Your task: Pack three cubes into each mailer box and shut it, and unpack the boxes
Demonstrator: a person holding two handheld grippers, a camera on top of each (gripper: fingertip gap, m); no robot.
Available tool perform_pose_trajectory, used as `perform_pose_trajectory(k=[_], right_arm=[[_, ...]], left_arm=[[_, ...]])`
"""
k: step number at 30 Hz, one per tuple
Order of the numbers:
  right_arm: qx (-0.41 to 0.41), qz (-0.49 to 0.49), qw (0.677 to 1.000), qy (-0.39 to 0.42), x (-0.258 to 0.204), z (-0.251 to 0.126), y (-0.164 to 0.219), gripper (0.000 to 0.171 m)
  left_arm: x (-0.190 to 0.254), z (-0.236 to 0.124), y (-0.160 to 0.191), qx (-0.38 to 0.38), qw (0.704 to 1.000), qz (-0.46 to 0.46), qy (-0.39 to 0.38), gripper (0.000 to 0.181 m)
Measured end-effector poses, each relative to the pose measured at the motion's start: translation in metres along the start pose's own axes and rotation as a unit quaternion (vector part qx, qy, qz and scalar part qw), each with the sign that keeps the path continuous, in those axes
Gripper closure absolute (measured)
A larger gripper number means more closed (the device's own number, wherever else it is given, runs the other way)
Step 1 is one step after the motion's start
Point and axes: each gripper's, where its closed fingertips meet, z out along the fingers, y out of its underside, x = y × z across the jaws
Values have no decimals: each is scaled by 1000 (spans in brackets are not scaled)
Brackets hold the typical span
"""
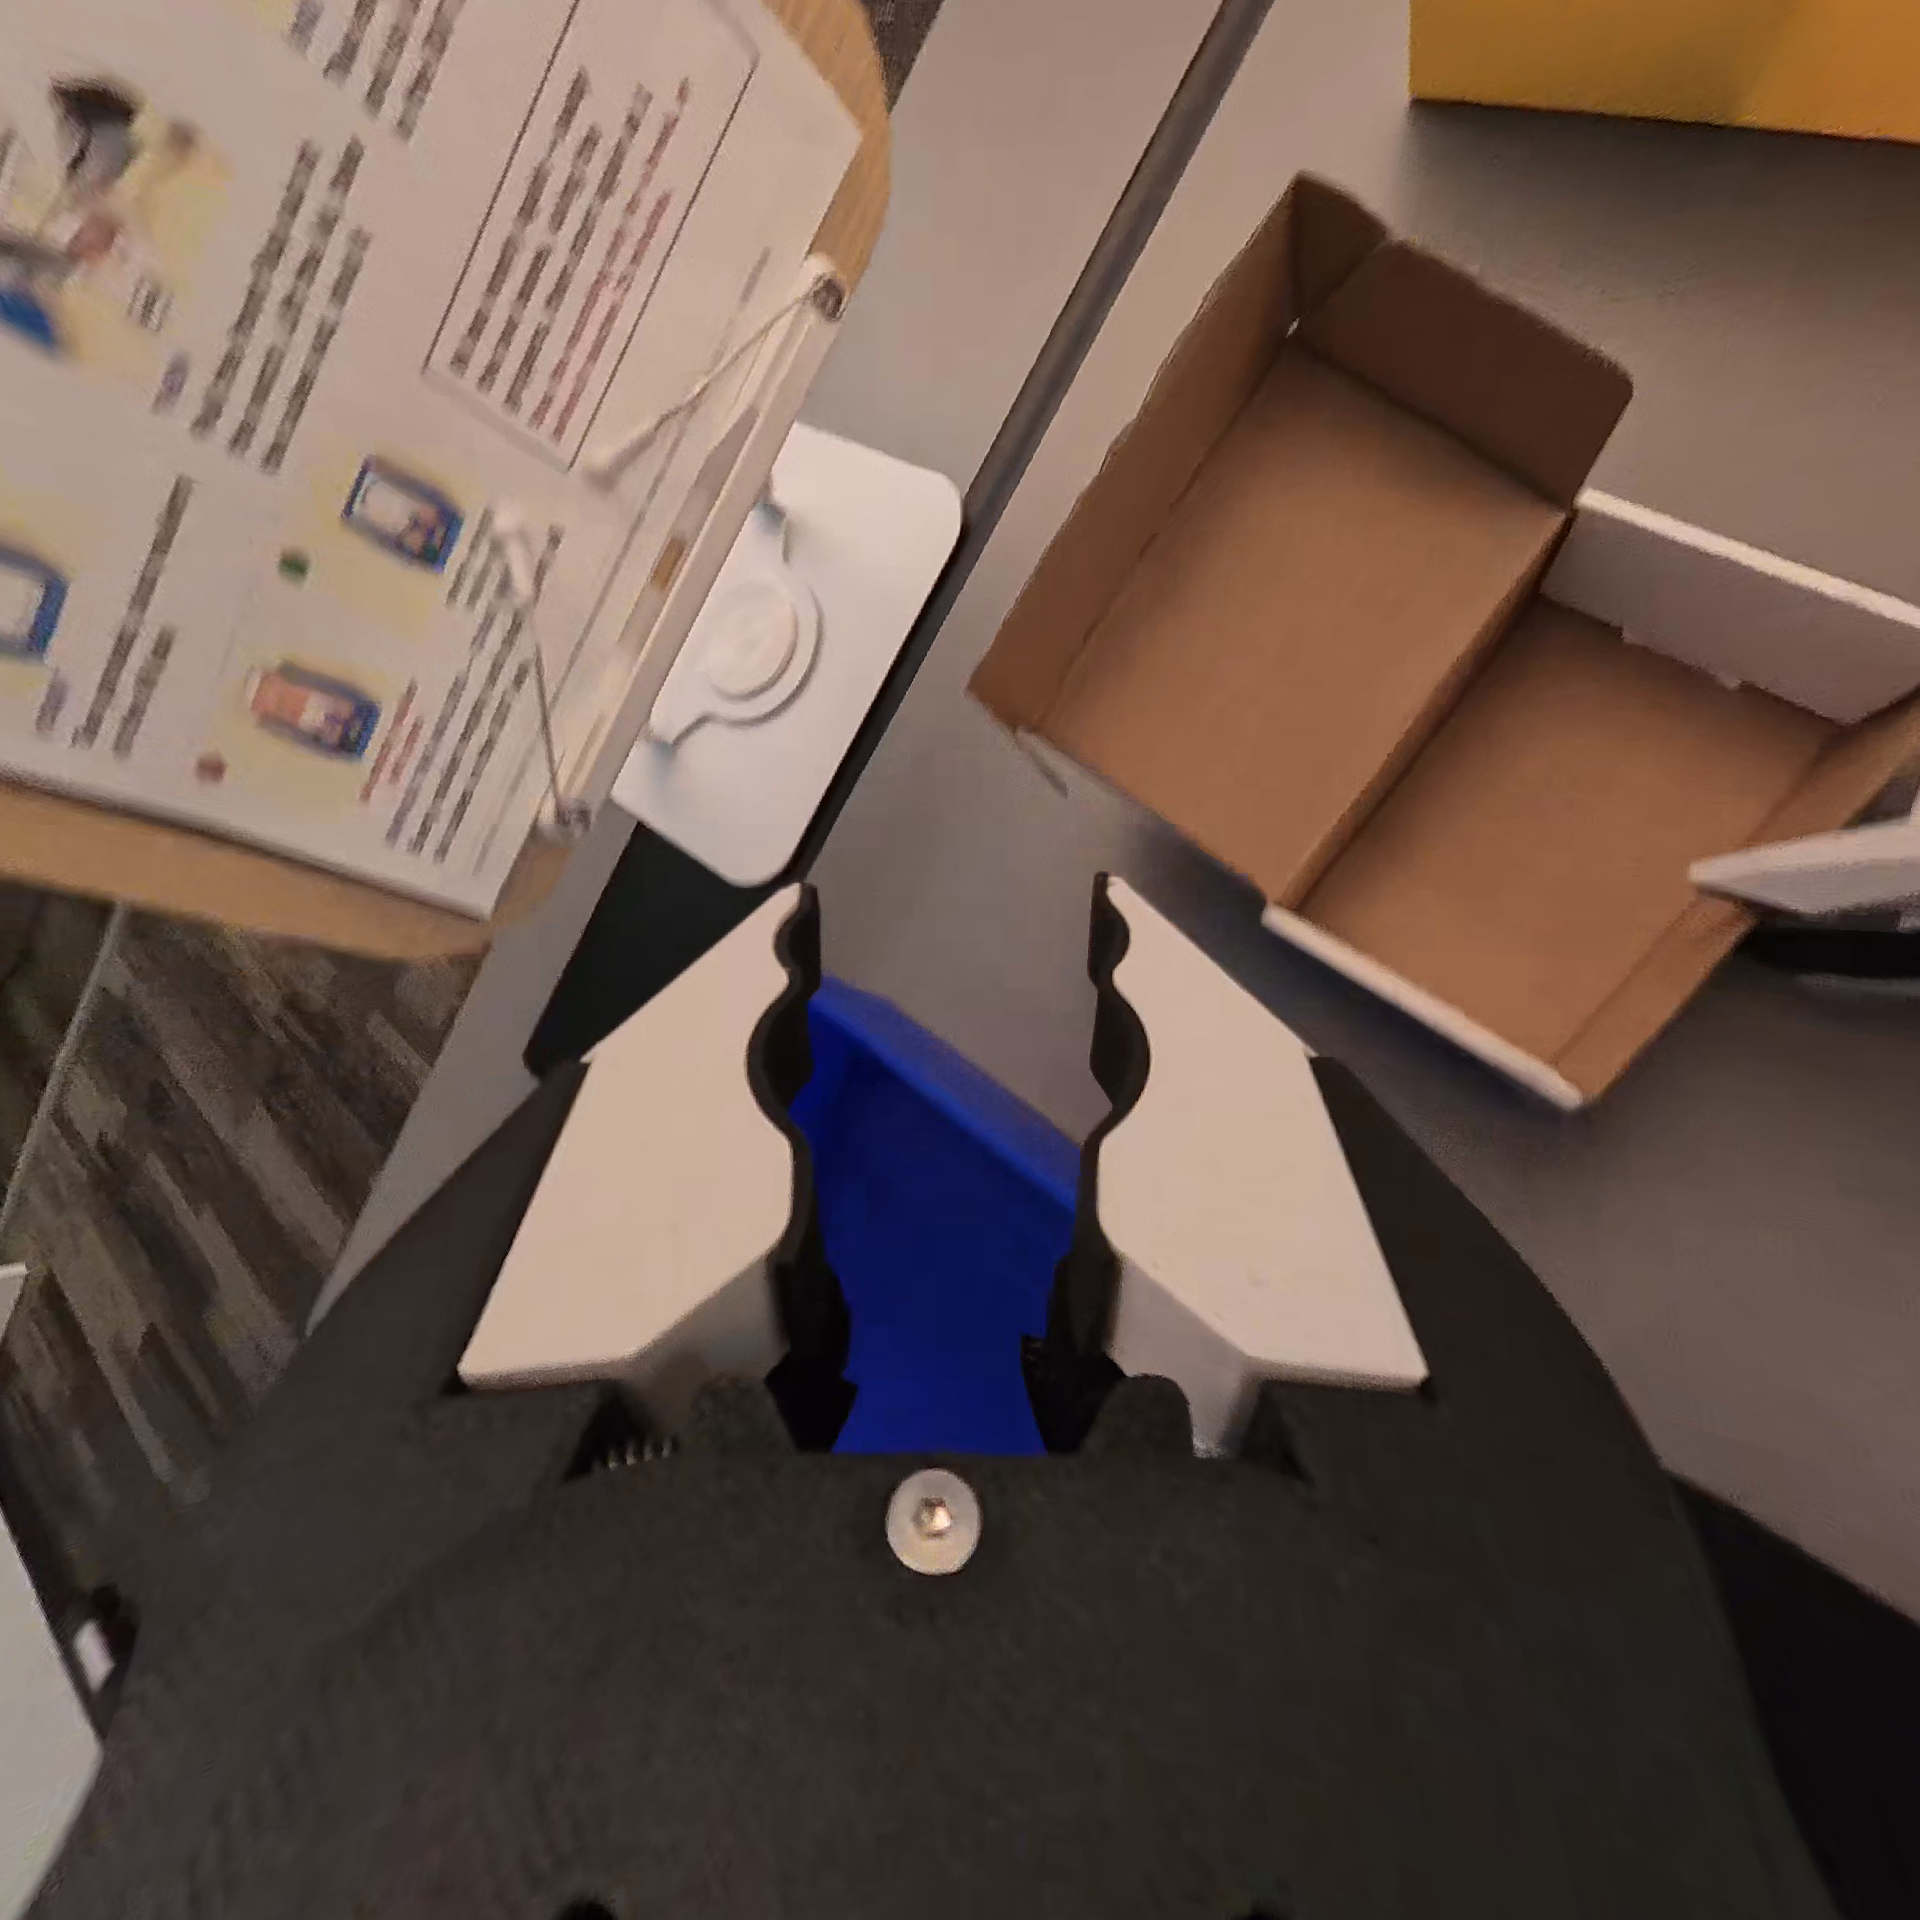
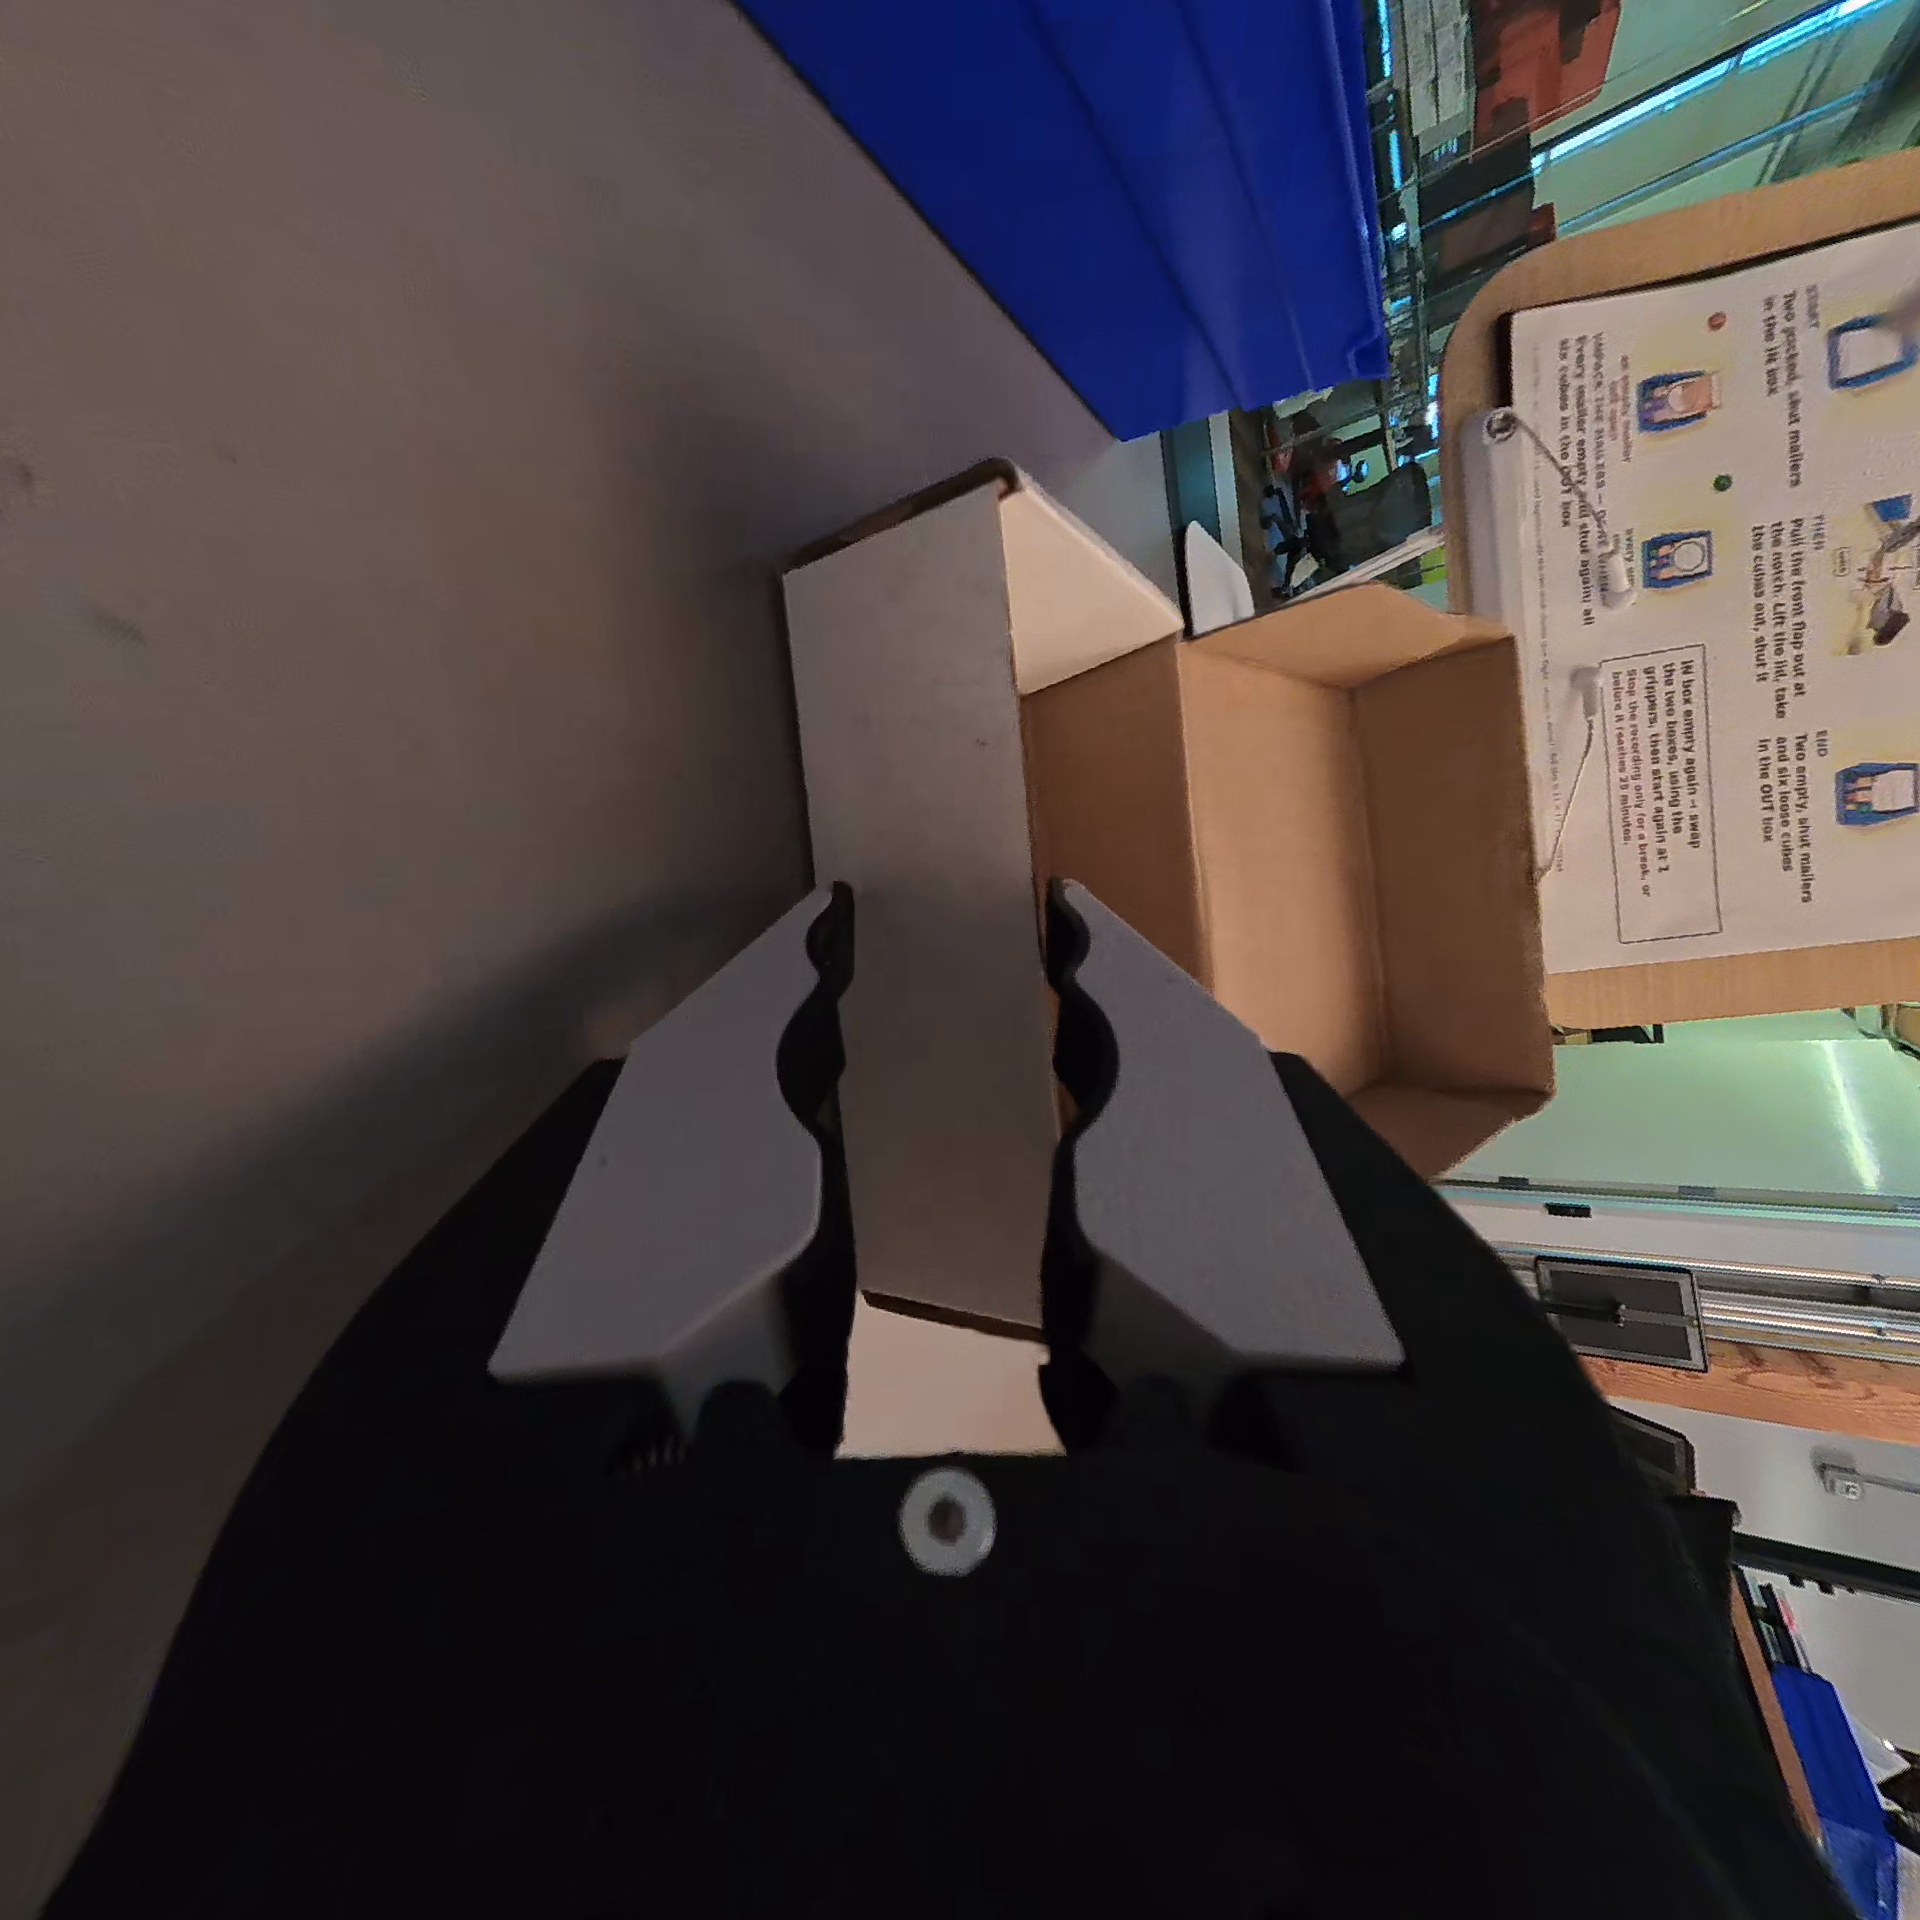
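Note:
An open mailer box, white outside and brown inside, lies on the grey table with nothing in it. My left gripper hovers short of the box and to its left, shut on a blue cube held deep between its fingers. My right gripper is shut on a white outer panel of the same mailer box, whose brown tray opens to the right. One right fingertip shows at the box's right end in the left wrist view.
A large blue bin stands beyond the box. An instruction sheet on a wooden board stands past the table edge, with a white plate below it. A yellow object sits far right. Carpet floor lies left. My right tips are roughly 25 cm from the yellow object.

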Motion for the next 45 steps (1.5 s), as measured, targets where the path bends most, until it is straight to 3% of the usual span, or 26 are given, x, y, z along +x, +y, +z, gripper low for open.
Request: perform_pose_trajectory(k=[1, 6, 9, 11, 15, 18, 20, 26, 27, 29, 33, 45], right_arm=[[7, 0, 1000, 10, 3, -2, -3, 132], [56, 23, 996, 72, 33, -42, -21, 123], [66, 112, 983, 132, 76, -94, 1, 123], [41, 188, 963, 190, 110, -137, 51, 123], [-88, 333, 891, 297, 153, -219, 223, 122], [-160, 438, 831, 302, 144, -249, 332, 110], [-172, 486, 809, 282, 132, -251, 367, 106], [-157, 566, 779, 221, 109, -215, 393, 112], [-160, 574, 776, 205, 104, -209, 393, 123], [-164, 583, 770, 200, 101, -205, 394, 161], [-149, 609, 751, 206, 101, -204, 392, 163], [-135, 630, 732, 221, 98, -220, 393, 167]], left_arm=[[-4, -11, 12, -1, 1000, -12, 1, 128], [-13, -54, 83, -21, 998, -61, 15, 121], [-19, -73, 128, -32, 996, -80, -2, 121], [-24, -86, 154, -34, 994, -101, -19, 122], [-40, -106, 208, -43, 985, -152, -71, 122], [-41, -105, 240, -25, 970, -233, -72, 114], [-37, -100, 257, -14, 958, -278, -67, 111], [-14, -78, 293, -19, 934, -352, -52, 110], [-10, -73, 297, -24, 930, -364, -46, 112], [-4, -65, 304, -38, 923, -381, -49, 133], [-7, -57, 322, -66, 919, -373, -107, 173], [6, -76, 335, -39, 888, -439, -132, 176]])
